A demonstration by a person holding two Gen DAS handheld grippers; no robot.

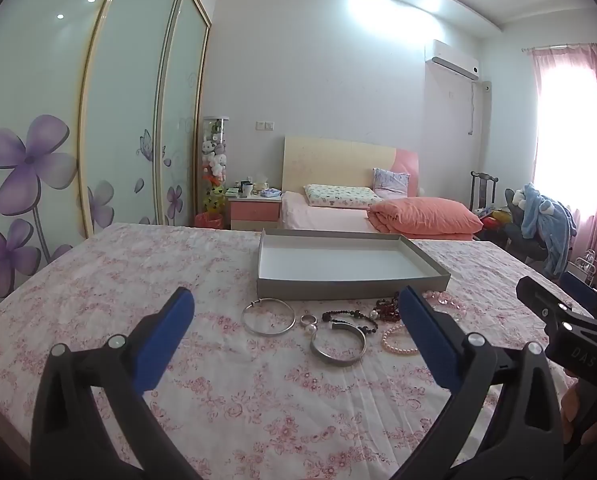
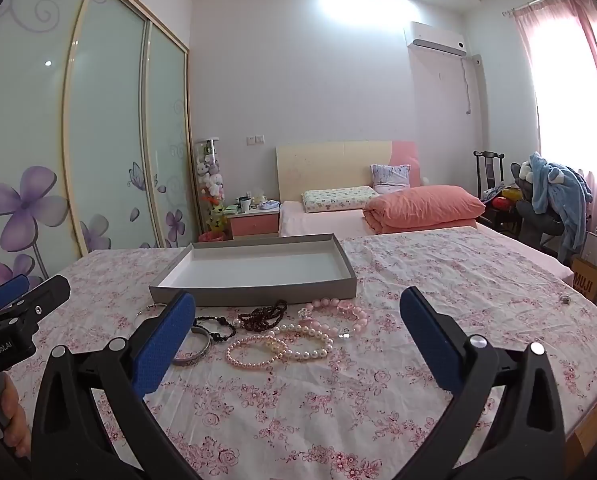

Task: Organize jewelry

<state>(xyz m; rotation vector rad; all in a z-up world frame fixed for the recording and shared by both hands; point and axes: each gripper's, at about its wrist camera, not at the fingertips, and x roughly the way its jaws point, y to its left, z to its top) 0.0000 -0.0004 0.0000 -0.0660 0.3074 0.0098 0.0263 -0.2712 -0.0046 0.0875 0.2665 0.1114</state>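
A shallow grey tray (image 1: 350, 286) (image 2: 254, 294) with a white, empty inside lies on the floral cloth. Jewelry lies in front of it: a thin silver bangle (image 1: 267, 316), a small ring with a pearl (image 1: 309, 321), a wide silver cuff (image 1: 337, 345) (image 2: 194, 350), black bead bracelet (image 1: 350, 316) (image 2: 218, 326), dark red beads (image 2: 263, 314), pink pearl bracelets (image 1: 398, 340) (image 2: 254, 350), white pearls (image 2: 306, 340) and pink stone beads (image 2: 338, 308). My left gripper (image 1: 296, 320) is open and empty above the silver pieces. My right gripper (image 2: 296, 320) is open and empty above the pearls.
The floral cloth (image 2: 458, 292) covers a wide table. A small metal item (image 2: 565, 299) lies near its right edge. Beyond stand a bed (image 1: 378, 212), a nightstand (image 1: 254, 208), a sliding wardrobe (image 1: 98, 140) and a chair with clothes (image 2: 554, 196).
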